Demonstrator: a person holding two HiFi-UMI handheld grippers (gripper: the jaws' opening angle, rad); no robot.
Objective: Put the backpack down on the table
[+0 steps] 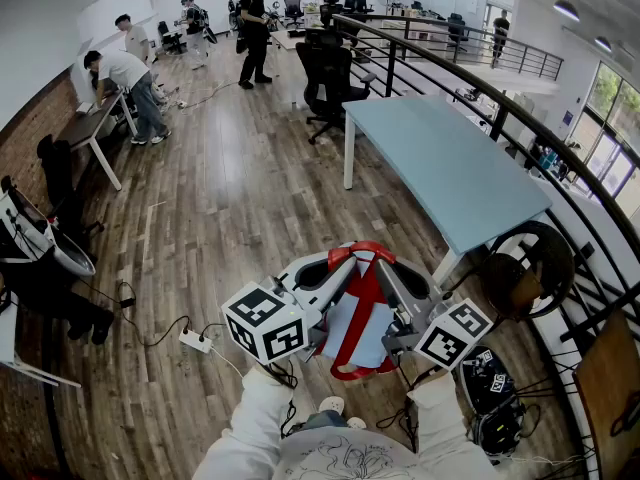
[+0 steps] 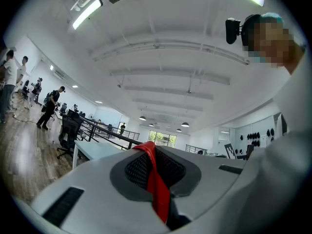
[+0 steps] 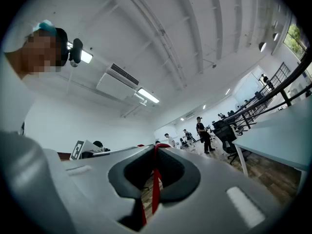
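The backpack, pale blue with red straps, hangs in front of me above the wooden floor. Its red top strap is pinched from both sides. My left gripper is shut on the strap, which runs red between its jaws in the left gripper view. My right gripper is shut on the same strap, seen as a thin red band in the right gripper view. The light blue table stands ahead and to the right, its near end just beyond the backpack.
A black railing runs along the table's far side. Black office chairs stand past the table's far end. A white power strip and cables lie on the floor at left. Dark bags sit at my right. Several people stand in the distance.
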